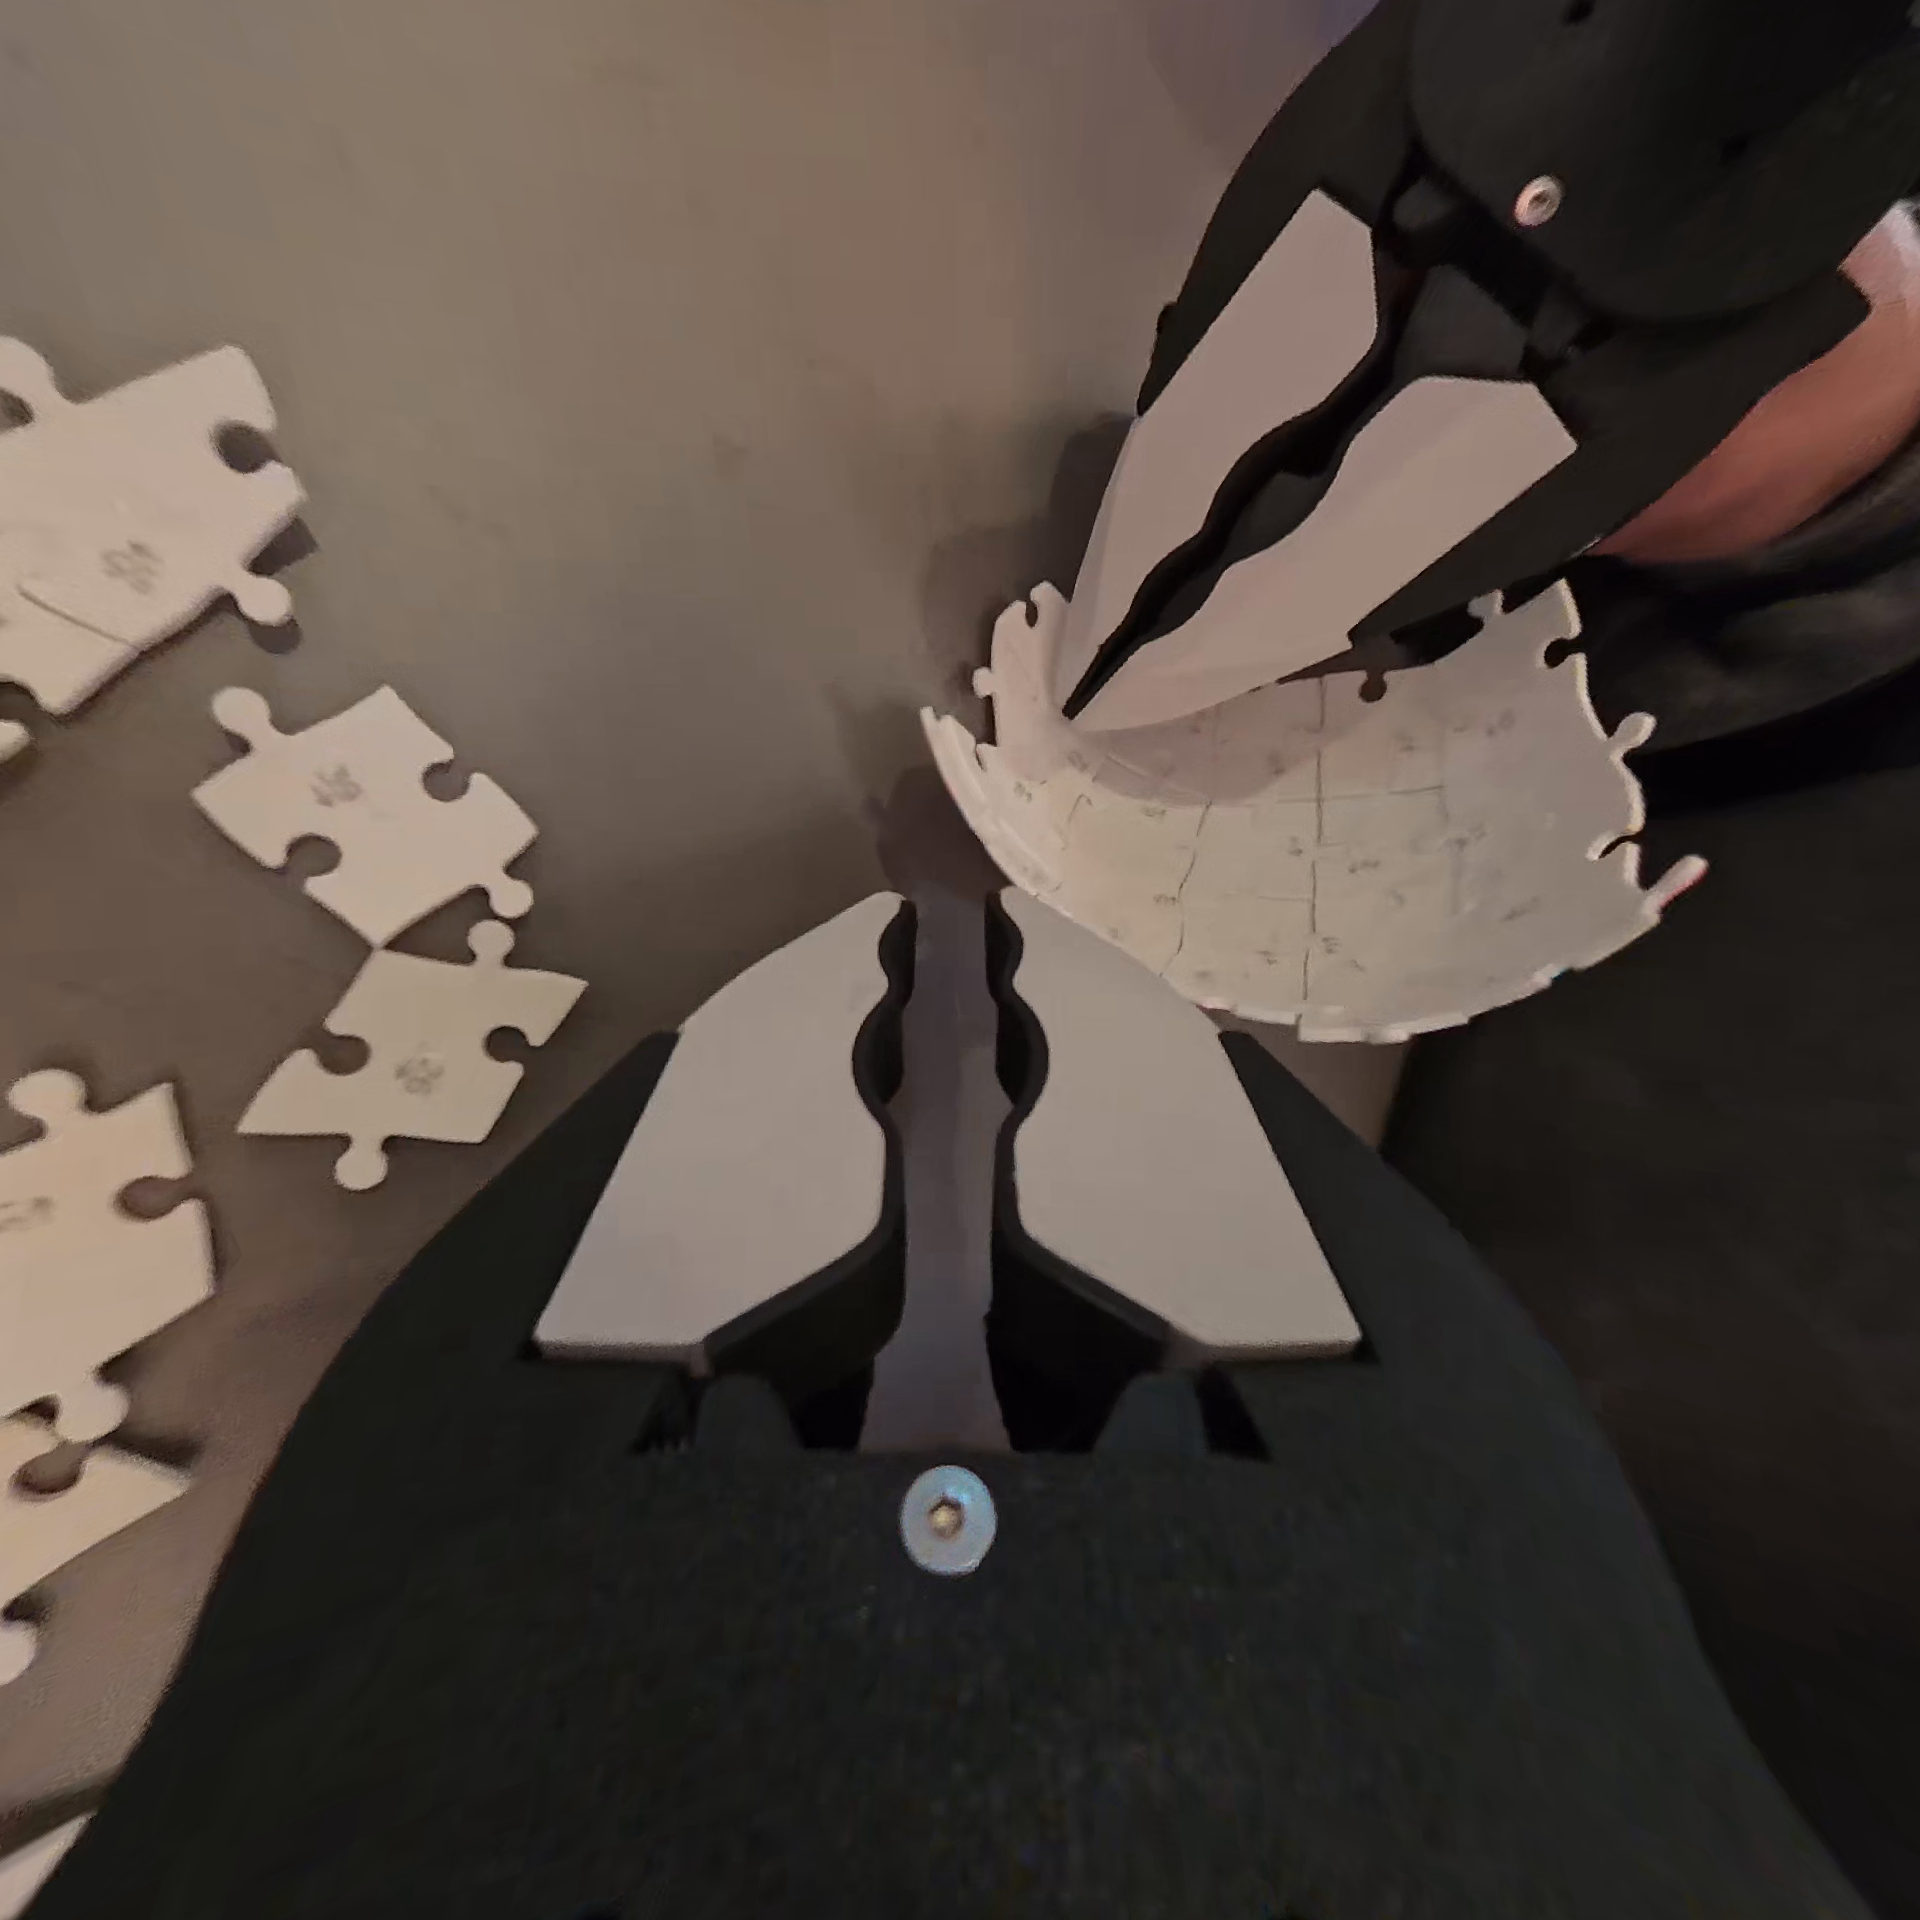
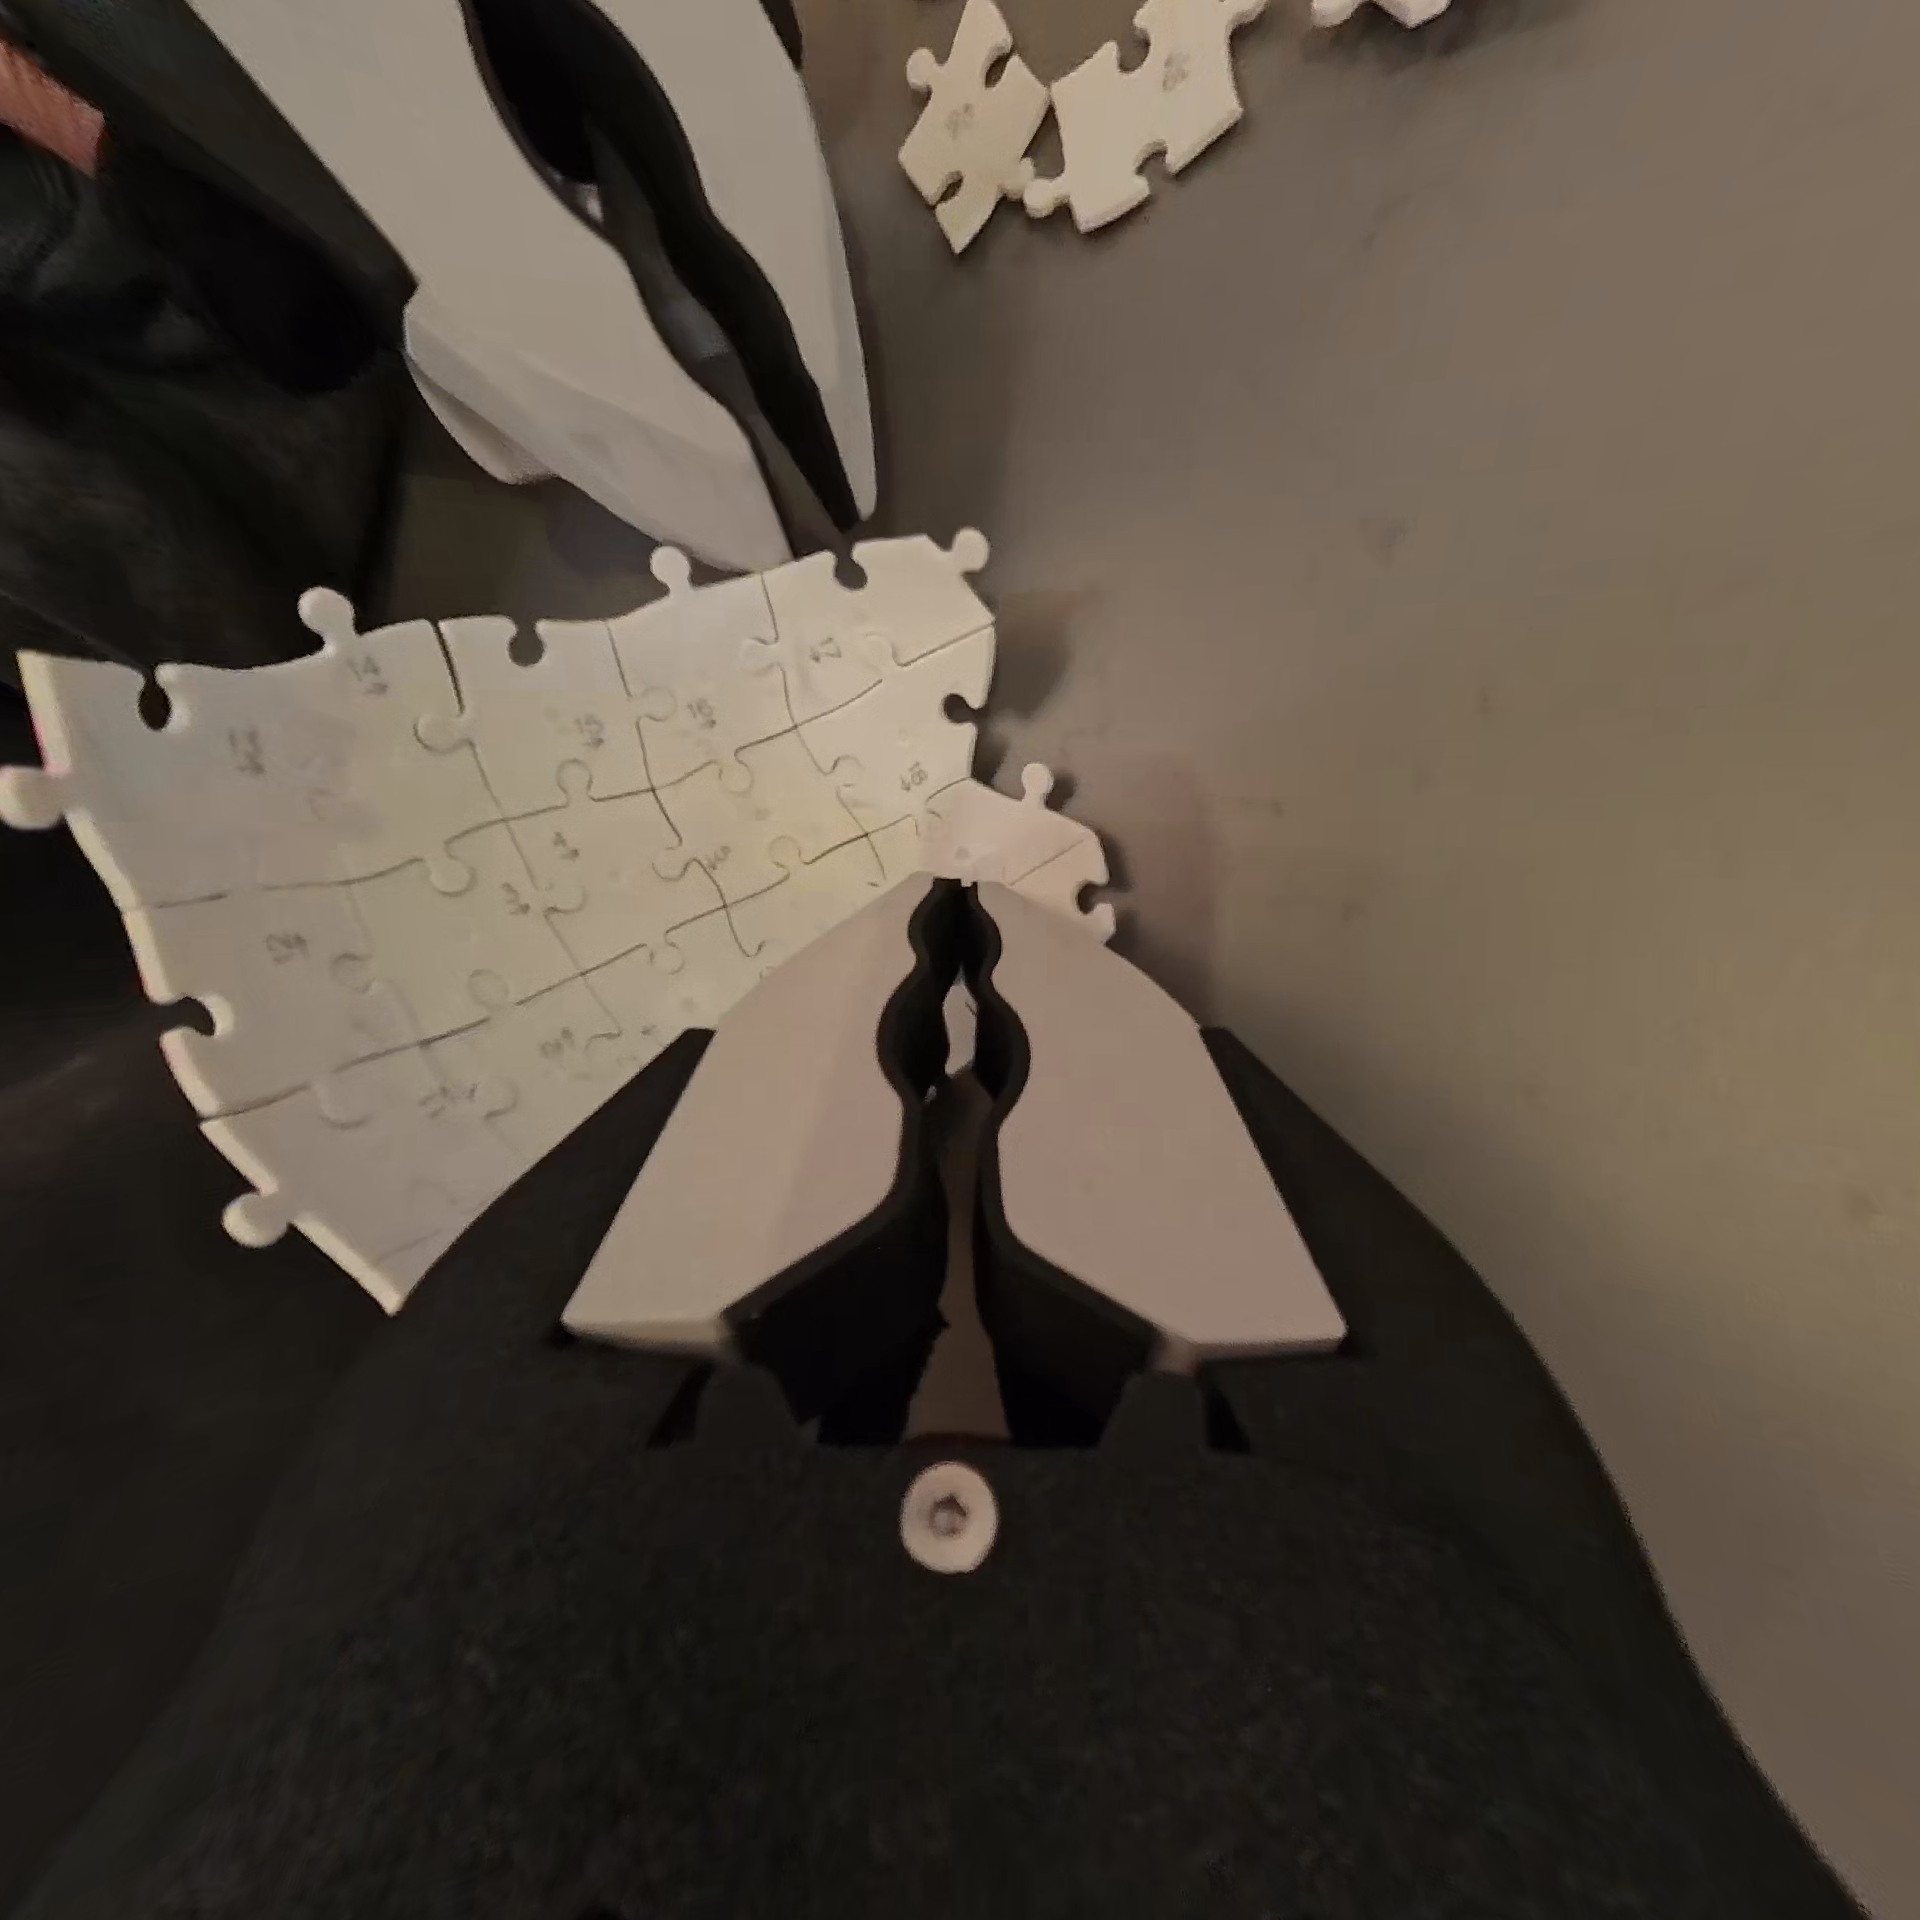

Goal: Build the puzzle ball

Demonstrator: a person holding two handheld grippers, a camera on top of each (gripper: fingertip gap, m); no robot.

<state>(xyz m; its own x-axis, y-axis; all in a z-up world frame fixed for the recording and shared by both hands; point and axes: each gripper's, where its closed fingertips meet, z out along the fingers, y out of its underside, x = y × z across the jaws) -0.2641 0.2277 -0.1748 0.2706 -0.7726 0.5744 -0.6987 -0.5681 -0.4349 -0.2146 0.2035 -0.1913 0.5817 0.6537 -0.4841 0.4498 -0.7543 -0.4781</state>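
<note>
The part-built puzzle ball is a curved white shell of joined pieces, held tilted above the table. My right gripper is shut on the shell's rim; in the right wrist view its tips pinch an edge piece of the shell. My left gripper is narrowly open and empty, with table showing between its fingers. Its tips sit just beside the shell's lower left edge. In the right wrist view the left gripper comes in from the top, right next to the shell's rim.
Several loose white puzzle pieces lie on the grey-brown table to the left, the nearest ones. Two more show in the right wrist view. A person's forearm and dark clothing are at the right. The gap from one gripper's tips to the other's is roughly 6 centimeters.
</note>
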